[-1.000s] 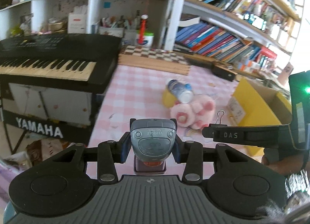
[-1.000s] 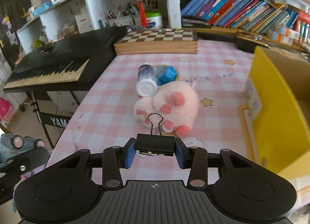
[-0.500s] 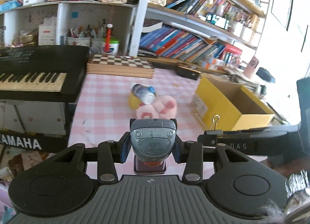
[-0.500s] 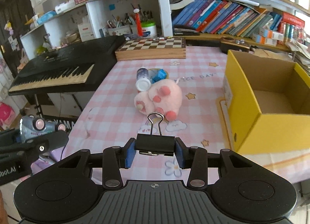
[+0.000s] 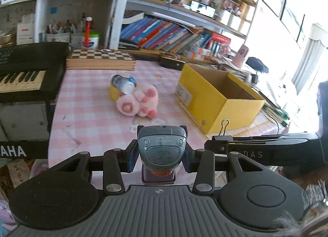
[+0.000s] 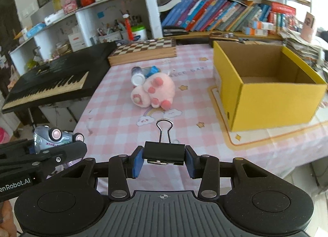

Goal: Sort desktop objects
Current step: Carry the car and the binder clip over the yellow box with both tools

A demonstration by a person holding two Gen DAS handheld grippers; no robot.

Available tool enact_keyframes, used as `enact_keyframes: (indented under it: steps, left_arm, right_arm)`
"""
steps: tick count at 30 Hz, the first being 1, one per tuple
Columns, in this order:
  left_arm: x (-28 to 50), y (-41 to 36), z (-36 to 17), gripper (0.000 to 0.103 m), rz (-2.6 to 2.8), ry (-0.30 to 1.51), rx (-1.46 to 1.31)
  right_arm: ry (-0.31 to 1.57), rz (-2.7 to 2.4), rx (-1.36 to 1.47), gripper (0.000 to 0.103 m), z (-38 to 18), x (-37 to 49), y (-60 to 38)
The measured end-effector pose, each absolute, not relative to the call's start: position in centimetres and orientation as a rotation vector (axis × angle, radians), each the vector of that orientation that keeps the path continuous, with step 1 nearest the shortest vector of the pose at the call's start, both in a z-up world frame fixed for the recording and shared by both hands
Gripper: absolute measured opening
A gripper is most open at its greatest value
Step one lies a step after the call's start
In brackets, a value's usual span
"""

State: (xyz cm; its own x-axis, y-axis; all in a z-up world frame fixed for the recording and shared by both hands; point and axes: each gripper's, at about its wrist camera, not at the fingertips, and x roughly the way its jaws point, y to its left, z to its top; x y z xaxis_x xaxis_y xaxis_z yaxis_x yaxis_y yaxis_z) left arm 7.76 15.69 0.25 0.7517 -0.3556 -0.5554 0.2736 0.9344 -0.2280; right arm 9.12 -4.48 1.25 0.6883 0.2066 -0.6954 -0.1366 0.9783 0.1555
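My left gripper (image 5: 160, 152) is shut on a grey toy car (image 5: 162, 146), held underside toward the camera above the table's near edge. My right gripper (image 6: 163, 160) is shut on a black binder clip (image 6: 164, 151) with its wire handle pointing forward. In the left wrist view the right gripper (image 5: 217, 144) reaches in from the right with the clip (image 5: 223, 132). The right wrist view shows the left gripper (image 6: 67, 151) with the car (image 6: 53, 137) at lower left. An open yellow cardboard box (image 6: 264, 91) stands on the table's right side, its inside showing nothing.
A pink plush toy (image 6: 153, 91) lies mid-table beside a tipped bottle (image 6: 137, 75) and a yellow container (image 5: 114, 93). A chessboard box (image 6: 143, 50) sits at the back. A black keyboard (image 6: 51, 81) flanks the table's left. Bookshelves (image 6: 225, 17) line the rear.
Both grippers have drawn back from the table with their objects still held. The plush looks farther off, and the whole yellow box has come into view on the right.
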Motion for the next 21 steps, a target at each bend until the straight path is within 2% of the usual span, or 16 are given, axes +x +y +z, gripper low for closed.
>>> enact_keyframes:
  steps: [21]
  left_arm:
    - [8.1,11.0,-0.3,0.040,-0.551,0.663,-0.060]
  right_arm:
    - [0.796,0.008,0.187,0.042,0.4,6.0,-9.0]
